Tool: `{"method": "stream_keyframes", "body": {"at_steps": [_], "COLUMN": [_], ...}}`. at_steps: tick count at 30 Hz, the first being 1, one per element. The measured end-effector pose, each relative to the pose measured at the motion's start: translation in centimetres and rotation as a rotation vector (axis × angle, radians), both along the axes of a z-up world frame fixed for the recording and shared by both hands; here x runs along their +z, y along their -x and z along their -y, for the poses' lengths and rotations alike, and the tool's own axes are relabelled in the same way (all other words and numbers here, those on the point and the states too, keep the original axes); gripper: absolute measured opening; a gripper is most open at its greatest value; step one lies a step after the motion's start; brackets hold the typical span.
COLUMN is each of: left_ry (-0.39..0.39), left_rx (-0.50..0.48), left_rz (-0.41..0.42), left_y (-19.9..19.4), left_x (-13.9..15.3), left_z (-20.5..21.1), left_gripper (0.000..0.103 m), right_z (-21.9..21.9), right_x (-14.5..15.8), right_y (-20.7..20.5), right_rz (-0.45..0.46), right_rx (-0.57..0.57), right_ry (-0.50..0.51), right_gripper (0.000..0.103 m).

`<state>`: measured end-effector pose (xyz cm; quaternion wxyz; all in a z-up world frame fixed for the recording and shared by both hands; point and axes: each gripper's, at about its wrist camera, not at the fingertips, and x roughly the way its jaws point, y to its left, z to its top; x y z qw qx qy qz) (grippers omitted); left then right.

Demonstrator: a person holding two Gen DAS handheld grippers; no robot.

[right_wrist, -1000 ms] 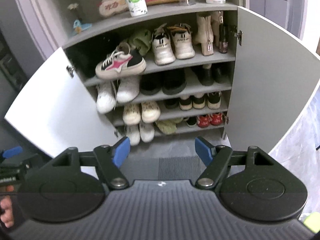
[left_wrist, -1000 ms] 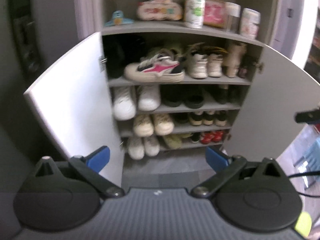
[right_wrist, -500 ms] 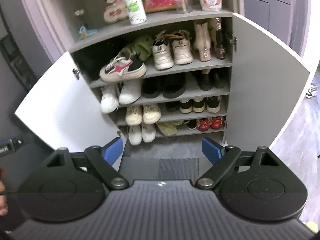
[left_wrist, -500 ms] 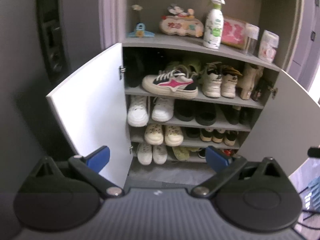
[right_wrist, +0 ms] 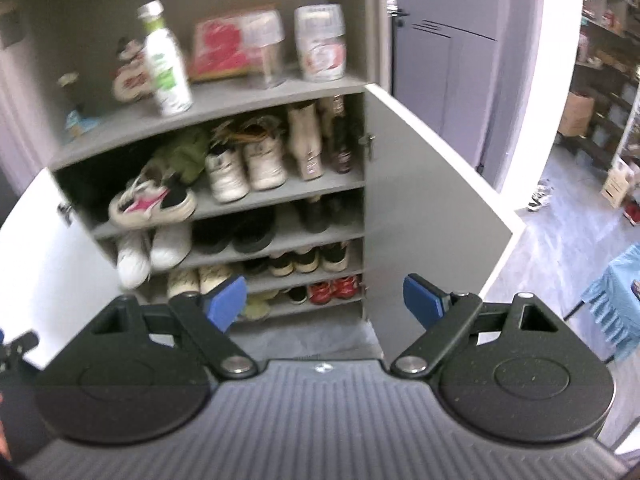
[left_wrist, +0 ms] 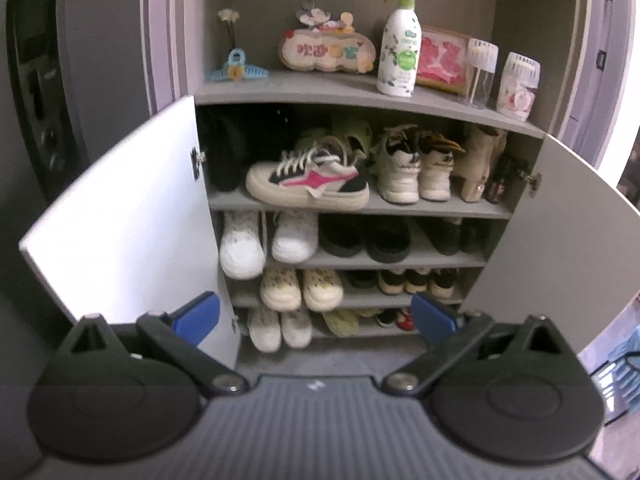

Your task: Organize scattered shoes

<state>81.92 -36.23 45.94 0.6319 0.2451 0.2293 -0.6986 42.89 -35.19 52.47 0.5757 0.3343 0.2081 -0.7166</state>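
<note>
I'm facing the open shoe cabinet (left_wrist: pixel 360 208); left gripper (left_wrist: pixel 316 314) & right gripper (right_wrist: pixel 324 300) jaws apart, empty. Next, prob: straighten sideways pink-striped sneaker (left_wrist: pixel 308 182).

Your shoe cabinet (left_wrist: pixel 360 208) holds shoes on four shelves; a pink-striped sneaker (left_wrist: pixel 308 184) lies sideways on the top one, left.

Soft, dim indoor light; daylight glares at three o'clock beyond the grey cabinet door (right_wrist: pixel 420 208). Right view is motion-blurred, especially the white-and-green spray bottle (right_wrist: pixel 166 64). Fisheye bending and dark vignetting at edges.
</note>
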Motion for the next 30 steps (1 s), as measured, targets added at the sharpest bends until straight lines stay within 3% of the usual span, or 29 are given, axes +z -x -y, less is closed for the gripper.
{"method": "stream_keyframes", "body": {"at_steps": [3,13,16,21,26,30], "left_ry": [0.032,0.193,0.33,0.479,0.524,0.521], "left_rx": [0.021,0.119,0.118,0.186,0.292,0.327], "left_rz": [0.047,0.072,0.122,0.191,0.285,0.308], "left_y": [-0.3,1.4,1.5,0.3,-0.9,-1.9], "left_x": [1.1,6.8,10.0,17.1,22.5,24.0], "left_z": [2.1,11.0,17.1,28.5,36.9,40.3], "left_gripper": [0.103,0.103,0.103,0.102,0.102,0.102], "right_z": [1.8,7.9,9.8,11.2,9.6,7.6], "right_x": [-0.7,-3.1,-3.8,-3.3,-3.9,-5.5], "right_y": [0.0,0.0,0.0,0.3,1.7,3.4], "right_rz": [0.017,0.074,0.091,0.072,0.064,0.059], "right_rx": [0.034,0.152,0.187,0.251,0.203,0.129], "right_ry": [0.0,0.002,0.002,-0.005,-0.029,-0.075], "right_gripper": [0.088,0.088,0.088,0.088,0.088,0.088]}}
